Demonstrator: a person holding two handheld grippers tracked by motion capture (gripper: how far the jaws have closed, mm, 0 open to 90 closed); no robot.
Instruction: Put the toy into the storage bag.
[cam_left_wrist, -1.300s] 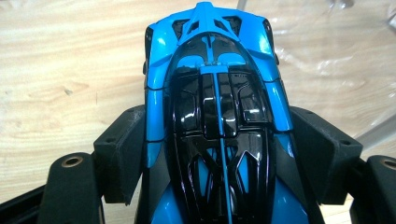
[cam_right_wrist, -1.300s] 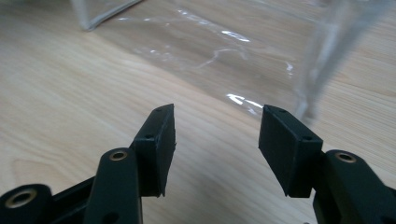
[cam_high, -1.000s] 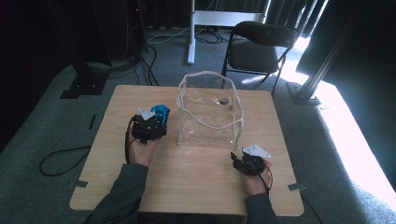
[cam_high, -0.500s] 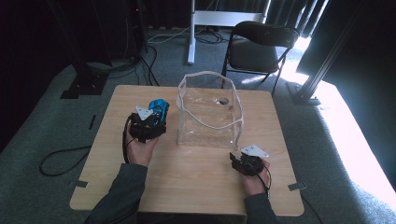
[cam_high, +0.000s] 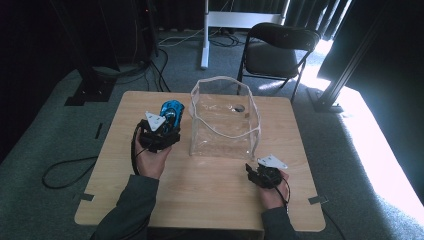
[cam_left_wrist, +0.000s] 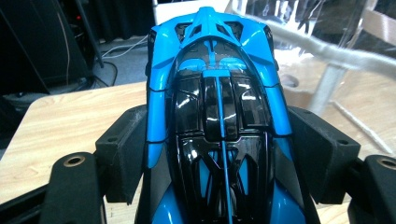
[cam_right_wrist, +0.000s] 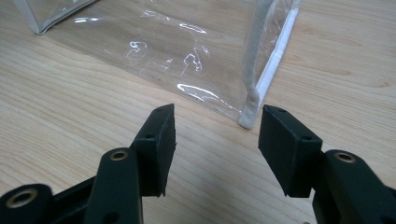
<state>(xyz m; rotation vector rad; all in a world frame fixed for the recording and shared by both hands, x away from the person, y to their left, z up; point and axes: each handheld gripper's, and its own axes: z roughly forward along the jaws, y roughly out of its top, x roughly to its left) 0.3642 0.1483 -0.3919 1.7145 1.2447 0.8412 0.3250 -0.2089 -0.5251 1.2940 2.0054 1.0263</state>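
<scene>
Blue and black toy car (cam_left_wrist: 217, 116) pinched between the pads of the left gripper (cam_high: 162, 131), held above the wooden table (cam_high: 210, 200) just left of the clear plastic bag (cam_high: 223, 120), right gripper (cam_right_wrist: 215, 140) with jaws spread, nothing between them, near the bag's lower corner.

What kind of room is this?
Probably a studio or workshop, not a home: dark curtains hang around, cables trail over grey carpet, and a folding chair stands behind the wooden table.
</scene>
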